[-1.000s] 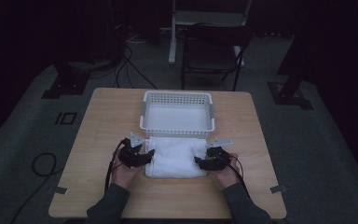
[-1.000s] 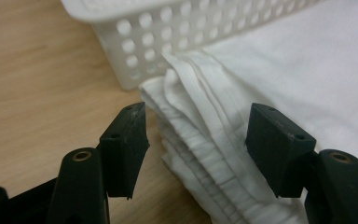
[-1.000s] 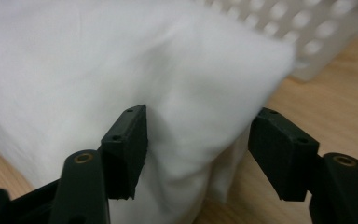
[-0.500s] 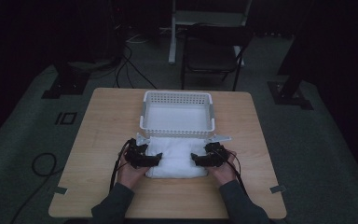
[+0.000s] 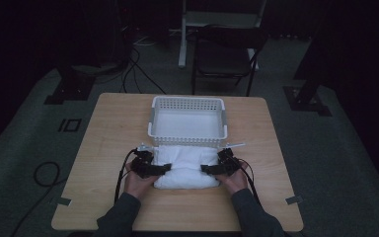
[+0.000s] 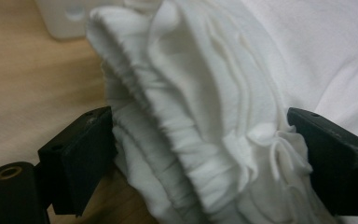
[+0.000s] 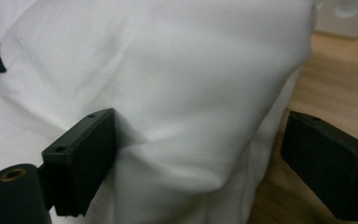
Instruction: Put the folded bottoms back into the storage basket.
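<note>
On the left, the left tool (image 5: 164,169) sits at the left end of the folded white cloth (image 5: 186,165). Its jaws have just been opening and now stand wide, with the bunched, layered edge of the cloth (image 6: 205,140) between them; the pads look to be resting beside the folds, not pinching them. The cloth lies on the bench (image 5: 103,148), just near of the white basket (image 5: 187,129), which stands at the middle of the far half.

On the right, the right tool (image 5: 206,169) mirrors this at the cloth's right end. Its jaws too have just been opening and are spread wide around a smooth corner of the cloth (image 7: 177,107), without clamping it.

This reads as the letting-go after a fold, or a fresh approach to both ends. The next move likely calls for closing both tools together on all layers, then lifting level toward the basket so the fold does not slump.
</note>
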